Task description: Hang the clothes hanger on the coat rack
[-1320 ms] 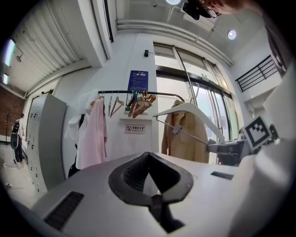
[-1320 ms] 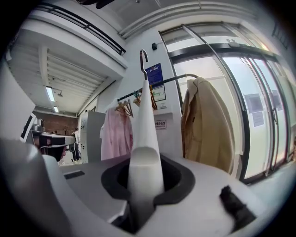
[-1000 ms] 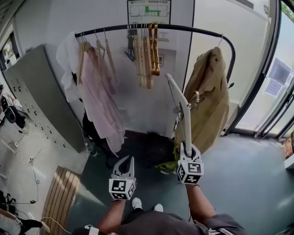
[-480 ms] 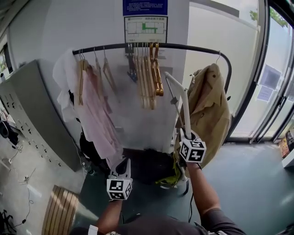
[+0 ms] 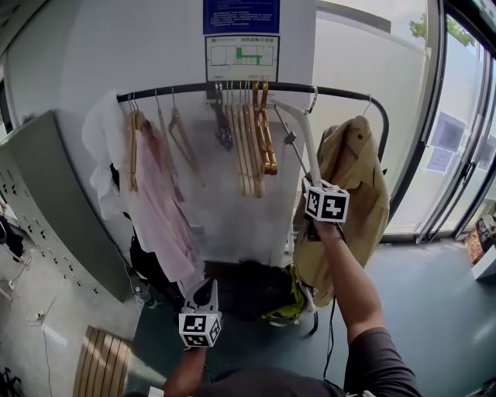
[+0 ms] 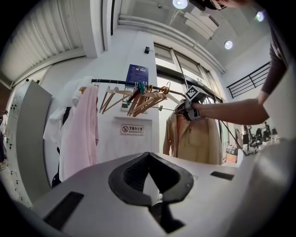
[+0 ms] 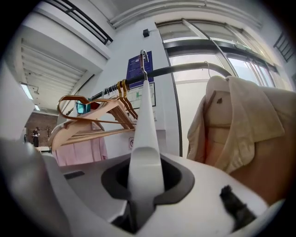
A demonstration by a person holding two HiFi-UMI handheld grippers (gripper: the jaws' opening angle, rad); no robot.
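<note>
Spanning the upper middle of the head view, the coat rack (image 5: 194, 88) carries a pink garment (image 5: 159, 205) at left, a bunch of wooden hangers (image 5: 252, 132) at centre and a tan shirt (image 5: 356, 178) at right. The free stretch of rail lies between the last two. The white clothes hanger (image 5: 301, 133) points up into that gap with its hook at rail level; whether it rests there cannot be told. The right gripper (image 5: 316, 186) pinches the hanger's lower end. A second ago it sat low in the frame. The left gripper (image 5: 208, 291), jaws pressed together on nothing, sits at lower centre. A blue notice (image 5: 241, 15) and a white chart (image 5: 242, 59) hang above the rail, their print unreadable.
</note>
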